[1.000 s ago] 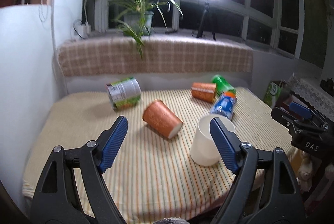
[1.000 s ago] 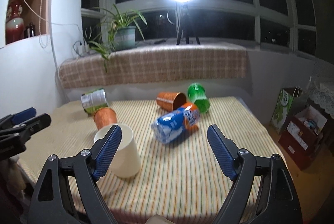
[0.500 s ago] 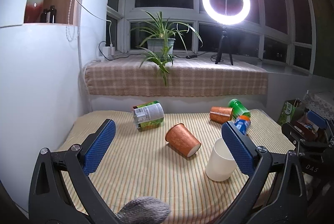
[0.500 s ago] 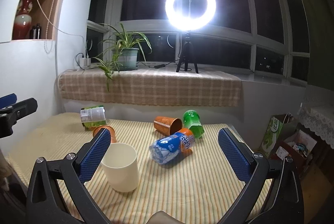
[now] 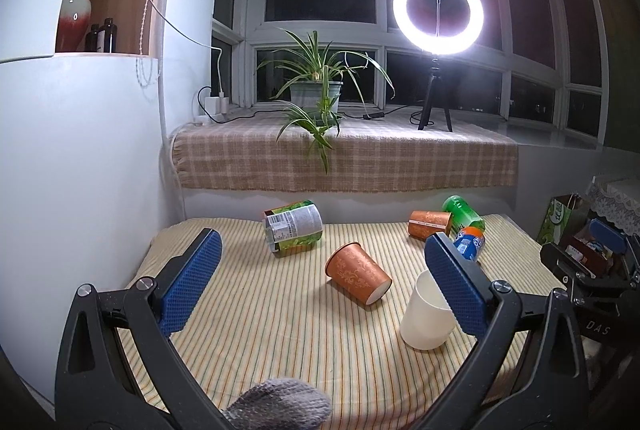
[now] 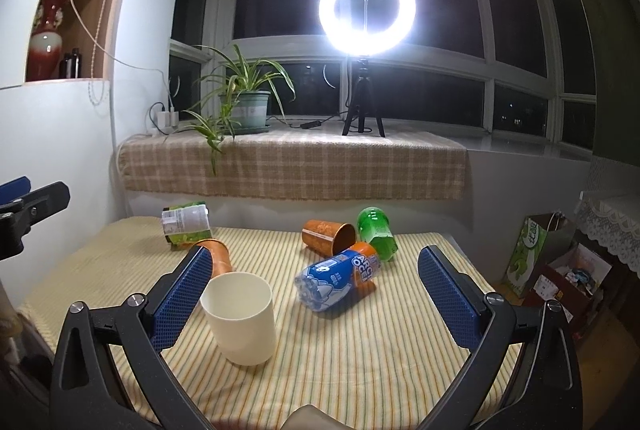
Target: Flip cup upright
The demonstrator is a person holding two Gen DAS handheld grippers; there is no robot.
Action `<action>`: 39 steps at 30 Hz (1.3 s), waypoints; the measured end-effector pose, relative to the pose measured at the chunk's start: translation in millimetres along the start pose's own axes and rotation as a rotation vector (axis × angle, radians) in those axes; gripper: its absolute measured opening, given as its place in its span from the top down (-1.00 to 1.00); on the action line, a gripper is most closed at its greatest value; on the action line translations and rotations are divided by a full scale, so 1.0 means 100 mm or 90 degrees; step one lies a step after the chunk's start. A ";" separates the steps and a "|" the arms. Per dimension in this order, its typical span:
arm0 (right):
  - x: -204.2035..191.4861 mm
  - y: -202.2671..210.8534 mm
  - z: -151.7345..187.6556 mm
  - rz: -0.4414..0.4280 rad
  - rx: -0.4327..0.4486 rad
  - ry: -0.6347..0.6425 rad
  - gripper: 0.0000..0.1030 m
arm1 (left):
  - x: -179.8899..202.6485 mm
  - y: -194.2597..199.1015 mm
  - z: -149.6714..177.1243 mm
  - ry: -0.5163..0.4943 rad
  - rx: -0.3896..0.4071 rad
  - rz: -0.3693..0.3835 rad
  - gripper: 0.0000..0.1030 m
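Both your tools are spread wide with nothing between the pads: left tool (image 5: 320, 270) and right tool (image 6: 316, 282) just hang over the near edge of the bench (image 6: 360, 370).

Nearest thing is the white cup (image 6: 240, 322). It's standing upright, mouth up, on the striped cloth, and it looks empty from the right view. In the left view the cup (image 5: 426, 314) is partly covered by the tool's right pad, so you only get its lower body and a bit of rim.

Just behind it a brown cup (image 5: 358, 274) lies on its side, open end toward you; inside is pale and I can't see anything in it. From the right view it's mostly hidden behind the pad.

Further back: a blue bottle (image 6: 340, 278) on its side with an orange cap end, touching or nearly touching a second brown cup (image 6: 330, 236), also tipped over with a dark mouth. A green bottle (image 6: 376, 234) lies right beside those. Off to the left a can (image 5: 294, 226) is on its side too, label text too small to read.

Bench sits against a white wall, with a checked cloth over the sill (image 5: 344, 157) behind it. On the sill are a plant (image 5: 316, 93) and a lit ring light (image 5: 438, 11) on a tripod; windows are dark. A red vase (image 5: 74, 9) is up in a shelf nook at left, and bags on the floor at right are cut off.
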State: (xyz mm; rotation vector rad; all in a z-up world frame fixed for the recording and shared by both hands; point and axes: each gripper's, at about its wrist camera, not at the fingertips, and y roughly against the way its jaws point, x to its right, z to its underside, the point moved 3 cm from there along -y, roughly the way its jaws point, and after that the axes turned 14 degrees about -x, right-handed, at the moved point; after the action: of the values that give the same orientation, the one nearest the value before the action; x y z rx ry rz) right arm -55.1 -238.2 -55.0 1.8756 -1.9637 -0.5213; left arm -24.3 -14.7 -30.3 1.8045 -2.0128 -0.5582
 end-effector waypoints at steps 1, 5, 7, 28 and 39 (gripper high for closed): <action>0.00 0.00 0.00 0.000 -0.001 -0.001 -0.99 | 0.00 0.00 0.00 0.001 -0.001 0.001 -1.00; 0.02 0.00 0.01 -0.001 -0.005 -0.005 -0.99 | 0.00 0.00 0.00 0.000 -0.001 -0.001 -1.00; 0.02 -0.02 0.01 -0.002 -0.008 -0.006 -0.99 | 0.01 0.00 0.00 0.001 -0.002 0.001 -1.00; 0.01 -0.10 0.01 -0.006 -0.021 -0.003 -0.99 | 0.00 -0.03 0.00 0.000 -0.004 0.000 -1.00; 0.01 -0.13 0.02 -0.011 -0.027 -0.002 -0.99 | 0.00 -0.04 -0.01 -0.001 -0.005 0.000 -1.00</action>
State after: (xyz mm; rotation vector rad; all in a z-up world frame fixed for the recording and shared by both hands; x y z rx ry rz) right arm -45.1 -240.1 -62.9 1.8683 -1.9254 -0.5662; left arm -20.6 -14.8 -31.6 1.7999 -2.0091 -0.5662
